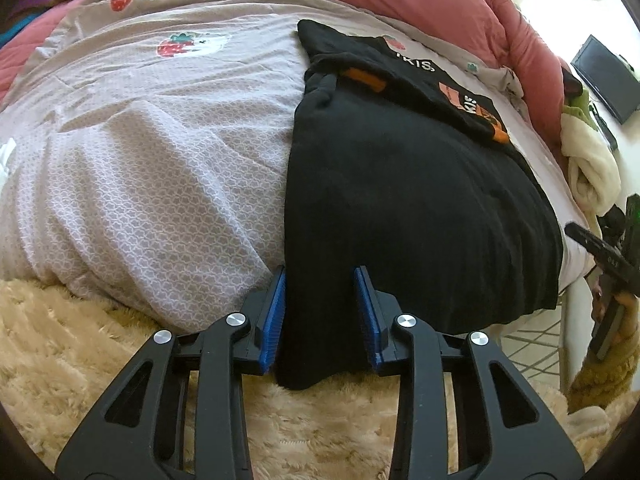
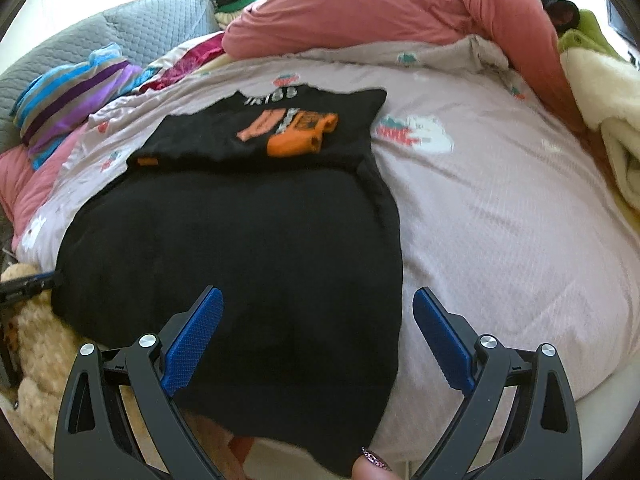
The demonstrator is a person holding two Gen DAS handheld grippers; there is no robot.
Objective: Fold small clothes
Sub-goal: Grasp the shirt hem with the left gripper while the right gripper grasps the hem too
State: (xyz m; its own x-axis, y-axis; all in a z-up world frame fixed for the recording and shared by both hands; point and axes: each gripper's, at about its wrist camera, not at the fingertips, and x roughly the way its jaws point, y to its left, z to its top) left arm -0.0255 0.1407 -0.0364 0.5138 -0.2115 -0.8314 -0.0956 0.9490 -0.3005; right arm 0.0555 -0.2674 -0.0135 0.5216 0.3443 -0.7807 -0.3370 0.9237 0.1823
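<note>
A black T-shirt [image 1: 420, 200] with an orange and white print lies on the bed, its upper part folded over, its hem hanging over the bed's near edge. In the right wrist view the shirt [image 2: 240, 248] fills the middle. My left gripper [image 1: 320, 312] is open, its blue pads on either side of the shirt's near left hem corner without pinching it. My right gripper [image 2: 318, 344] is wide open over the shirt's near right hem. A fingertip [image 2: 372, 466] with glittery nail polish touches the hem below it.
The bed has a lilac strawberry-print sheet [image 1: 140, 160] and a pink duvet [image 2: 380, 12] bunched at the back. Striped clothes [image 2: 76, 96] lie at the far left, a cream blanket [image 2: 612, 120] at the right. A shaggy cream rug [image 1: 60, 360] lies below the bed edge.
</note>
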